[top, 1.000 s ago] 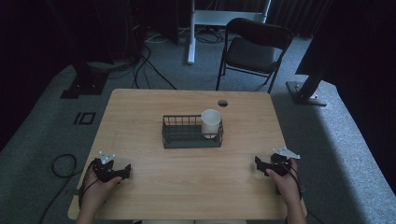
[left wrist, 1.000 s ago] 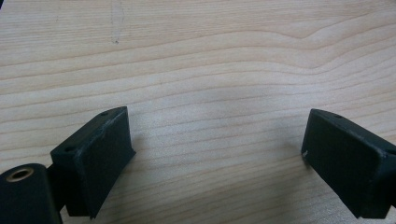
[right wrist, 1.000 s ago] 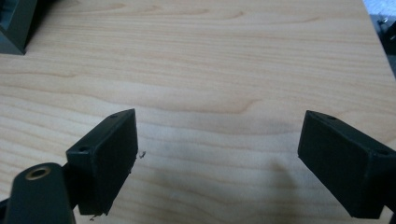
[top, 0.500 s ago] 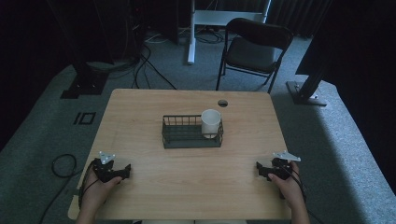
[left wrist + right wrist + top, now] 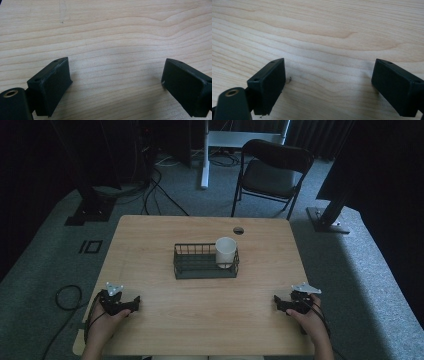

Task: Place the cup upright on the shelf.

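Wooden table | left claw wide open, empty | right claw wide open, empty

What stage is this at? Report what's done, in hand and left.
Done: the white cup stands upright in the right end of the wire basket. In hand: nothing; the left gripper and right gripper rest open on the table, far from the basket. Left: reaching for the cup or basket.

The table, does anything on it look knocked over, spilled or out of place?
Nothing stands out. The white cup stands upright in the right end of the wire basket, and both grippers rest open near the table's front corners.
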Tool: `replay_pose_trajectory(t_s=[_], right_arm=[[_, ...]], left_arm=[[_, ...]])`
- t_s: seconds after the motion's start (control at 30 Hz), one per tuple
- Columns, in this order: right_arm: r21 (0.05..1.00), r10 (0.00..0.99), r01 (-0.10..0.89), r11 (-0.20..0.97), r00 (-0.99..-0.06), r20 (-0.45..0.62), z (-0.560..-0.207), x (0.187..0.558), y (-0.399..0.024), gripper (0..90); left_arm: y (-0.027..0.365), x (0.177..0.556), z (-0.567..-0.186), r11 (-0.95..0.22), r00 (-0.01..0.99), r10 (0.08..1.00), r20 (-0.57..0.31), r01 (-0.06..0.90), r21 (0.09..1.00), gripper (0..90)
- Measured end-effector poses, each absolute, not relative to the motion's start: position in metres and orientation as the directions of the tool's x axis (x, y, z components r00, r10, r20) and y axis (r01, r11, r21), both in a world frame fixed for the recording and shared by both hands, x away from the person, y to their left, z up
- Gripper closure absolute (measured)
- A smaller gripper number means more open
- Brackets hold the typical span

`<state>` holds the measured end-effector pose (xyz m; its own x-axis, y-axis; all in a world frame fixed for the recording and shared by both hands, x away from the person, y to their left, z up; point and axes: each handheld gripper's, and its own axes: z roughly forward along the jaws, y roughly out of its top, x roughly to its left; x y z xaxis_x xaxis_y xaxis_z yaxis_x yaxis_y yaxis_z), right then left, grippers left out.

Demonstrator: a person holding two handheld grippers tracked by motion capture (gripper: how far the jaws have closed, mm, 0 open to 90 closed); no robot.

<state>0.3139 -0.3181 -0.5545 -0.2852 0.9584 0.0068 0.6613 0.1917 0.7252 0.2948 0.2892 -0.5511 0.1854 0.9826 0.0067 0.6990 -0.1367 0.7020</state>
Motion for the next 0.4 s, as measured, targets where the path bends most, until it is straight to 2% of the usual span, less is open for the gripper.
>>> replay_pose_trajectory(t_s=[0.4], right_arm=[[0.725, 0.958, 0.662, 0.192, -0.287, 0.008, -0.5545, 0.3142, -0.3183, 11.4]], left_arm=[[0.2891, 0.2948, -0.5511, -0.137, 0.185, 0.983, 0.007, 0.699, 0.702, 8.9]])
